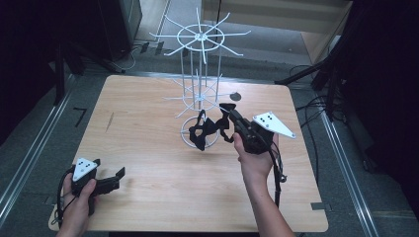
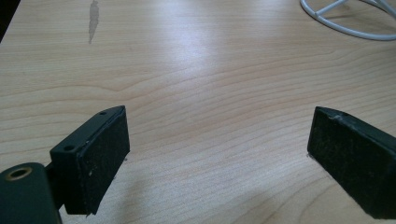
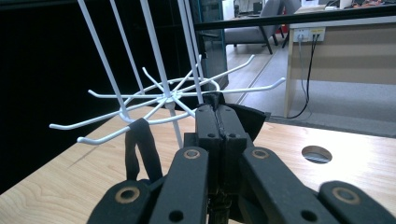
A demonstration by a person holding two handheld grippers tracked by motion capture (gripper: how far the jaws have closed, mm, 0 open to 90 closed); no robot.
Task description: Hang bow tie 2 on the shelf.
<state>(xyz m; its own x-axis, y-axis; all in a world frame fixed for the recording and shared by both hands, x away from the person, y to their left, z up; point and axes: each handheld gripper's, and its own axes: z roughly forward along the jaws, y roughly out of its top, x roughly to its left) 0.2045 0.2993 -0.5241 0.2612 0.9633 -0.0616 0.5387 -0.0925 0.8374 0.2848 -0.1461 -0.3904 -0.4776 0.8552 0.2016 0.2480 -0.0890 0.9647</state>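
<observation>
Right tool (image 1: 228, 114) clamped on a black strappy fabric piece (image 1: 205, 129), held just past counter centre toward 1 o'clock, beside the white wire rack (image 1: 200, 74); left tool (image 1: 106, 178) gapes wide with nothing between its jaws, low at 7 o'clock. Counter (image 1: 148, 148): pale wood grain, one dark streak (image 1: 109, 121) at 10 o'clock, round cable hole (image 1: 235, 96) at 1 o'clock. Room dim; grey floor (image 1: 29, 148), cables (image 1: 316, 111) at 3 o'clock.

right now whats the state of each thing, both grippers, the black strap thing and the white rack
left gripper: open, nothing between its jaws, low over the table
right gripper: shut on the black fabric piece, raised beside the rack's lower arms
black fabric piece: pinched at one end, the rest hanging, a loop near a rack arm
white wire rack: upright on the table, arms bare
</observation>
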